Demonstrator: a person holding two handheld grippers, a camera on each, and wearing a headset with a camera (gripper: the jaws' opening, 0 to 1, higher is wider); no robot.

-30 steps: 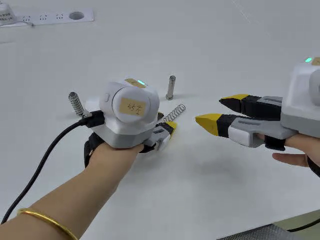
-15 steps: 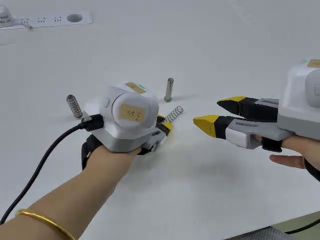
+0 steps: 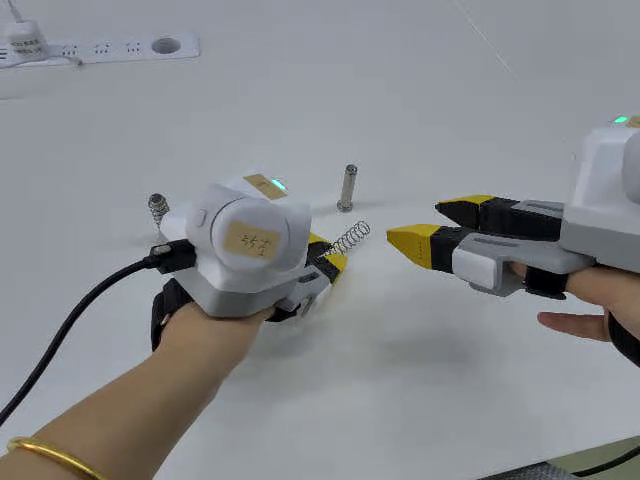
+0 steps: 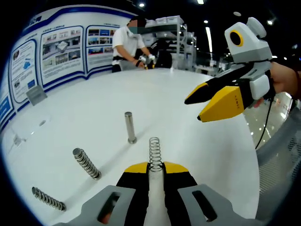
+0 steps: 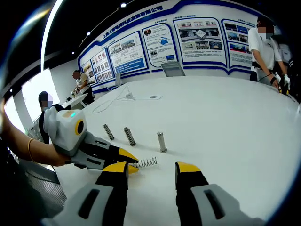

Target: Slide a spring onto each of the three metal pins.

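Note:
My left gripper (image 3: 330, 260) is shut on the end of a loose spring (image 3: 351, 238), which sticks out forward and low over the white table (image 3: 330, 90). A bare metal pin (image 3: 348, 188) stands upright just beyond it. In the left gripper view the held spring (image 4: 155, 151) points a little right of the bare pin (image 4: 129, 127). Two pins that carry springs (image 4: 86, 163) (image 4: 48, 199) stand to the left. My right gripper (image 3: 428, 225) hovers open to the right of the spring. Its own view shows the spring (image 5: 146, 163) just left of its fingertips.
A white power strip (image 3: 100, 48) lies at the far left edge of the table. A black cable (image 3: 80, 310) trails from the left gripper toward me. In the gripper views, people (image 4: 127, 42) stand beyond the table near display boards.
The head camera has shifted slightly. My left gripper keeps the spring near the bare pin. The right gripper has edged a little closer to the spring.

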